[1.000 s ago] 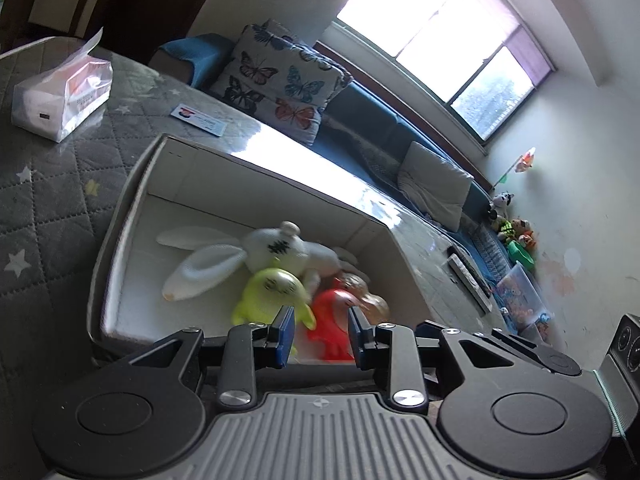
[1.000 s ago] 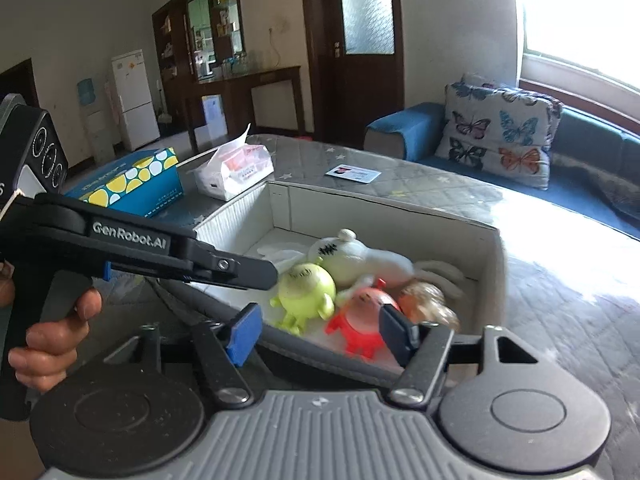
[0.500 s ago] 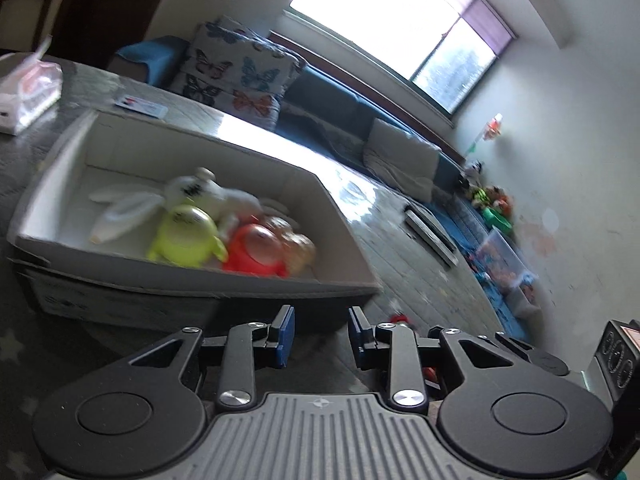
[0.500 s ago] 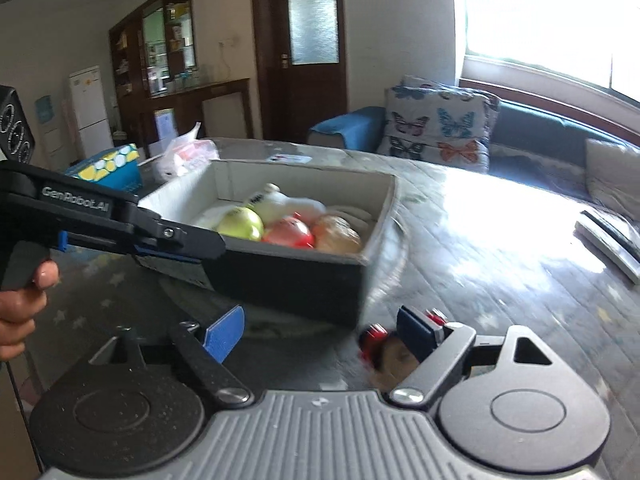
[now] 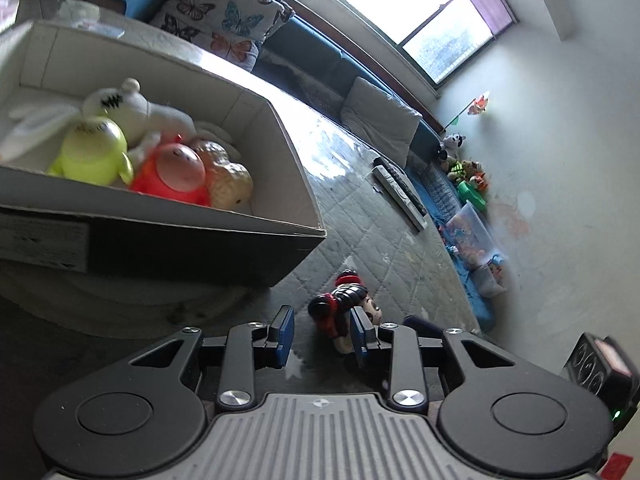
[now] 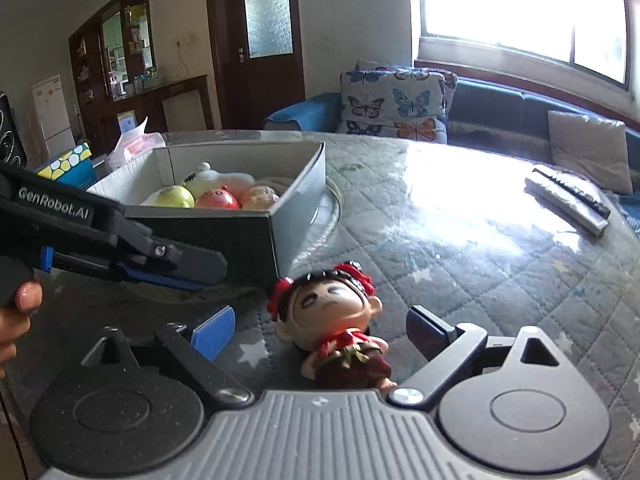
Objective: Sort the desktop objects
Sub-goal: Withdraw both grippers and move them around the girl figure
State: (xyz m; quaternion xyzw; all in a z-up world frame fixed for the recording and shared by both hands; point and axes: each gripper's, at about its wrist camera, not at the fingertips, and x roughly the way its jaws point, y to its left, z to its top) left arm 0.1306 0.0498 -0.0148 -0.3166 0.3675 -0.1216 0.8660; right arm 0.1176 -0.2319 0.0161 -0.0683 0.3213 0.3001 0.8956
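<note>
Right gripper (image 6: 320,332) spread wide around the doll (image 6: 332,320) lying at lower centre, pads clear of it; left gripper (image 5: 322,334) parted, empty, beside the box (image 6: 296,184)

The left gripper (image 5: 322,336) had black arms, silver screws, blue pads (image 5: 285,334) and a ribbed grey base. The right gripper (image 6: 320,334) matched; at nine o'clock, "GenRobot.AI" lettering showed beside a bare-skinned hand (image 6: 16,316).
</note>
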